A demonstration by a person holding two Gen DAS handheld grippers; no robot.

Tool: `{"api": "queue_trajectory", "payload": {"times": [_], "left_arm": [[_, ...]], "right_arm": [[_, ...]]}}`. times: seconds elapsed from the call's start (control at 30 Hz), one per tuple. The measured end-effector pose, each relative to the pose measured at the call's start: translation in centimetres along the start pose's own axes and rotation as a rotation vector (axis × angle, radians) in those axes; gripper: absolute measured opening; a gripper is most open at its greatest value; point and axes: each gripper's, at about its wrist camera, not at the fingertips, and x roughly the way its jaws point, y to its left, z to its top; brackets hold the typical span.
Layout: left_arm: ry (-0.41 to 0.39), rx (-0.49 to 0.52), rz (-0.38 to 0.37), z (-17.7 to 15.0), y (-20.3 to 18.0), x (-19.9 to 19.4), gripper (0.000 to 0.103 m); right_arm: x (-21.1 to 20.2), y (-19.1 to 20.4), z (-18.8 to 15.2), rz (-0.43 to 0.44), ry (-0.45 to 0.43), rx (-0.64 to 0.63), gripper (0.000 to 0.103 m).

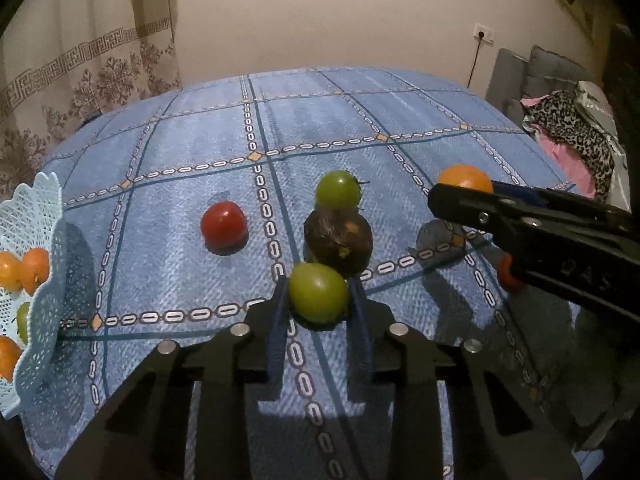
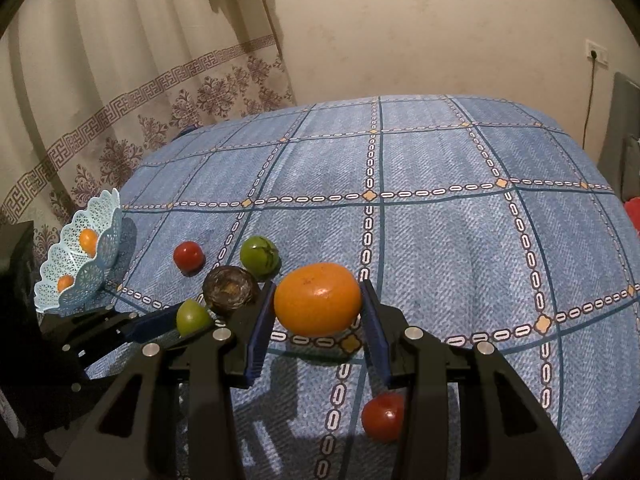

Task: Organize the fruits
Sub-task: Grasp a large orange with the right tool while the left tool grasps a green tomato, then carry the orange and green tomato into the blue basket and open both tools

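left gripper point(image 1: 319, 300) gripping green tomato point(image 1: 318, 292) at lower centre, on the blue tablecloth point(image 1: 192, 136). right gripper point(image 2: 318, 312) clamping orange point(image 2: 318, 299) at centre frame. lace basket point(image 2: 80, 256) sitting at left edge, holding oranges.

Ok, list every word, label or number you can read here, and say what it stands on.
"DAS", faint embossed letters, partly cut off and uncertain: on the black body of the right gripper in the left wrist view.
Nothing else is readable: no text on the blue checked tablecloth, light blue lattice basket or fruits.
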Motion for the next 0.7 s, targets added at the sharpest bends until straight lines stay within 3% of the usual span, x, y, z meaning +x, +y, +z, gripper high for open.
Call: {"api": "queue_trajectory", "payload": {"times": [0.4,0.7], "left_arm": [[-0.060,-0.023,0.047,-0.1,0.7,-1.9,0.030],[-0.128,-0.057,0.171,0.1,2.1,-3.7,0.030]], "right_arm": [[-0.5,0.0,0.1,-0.007,-0.024,0.003,0.042],[-1.0,0.4,0.1,-0.014,-0.046,-0.007,0.042]]}}
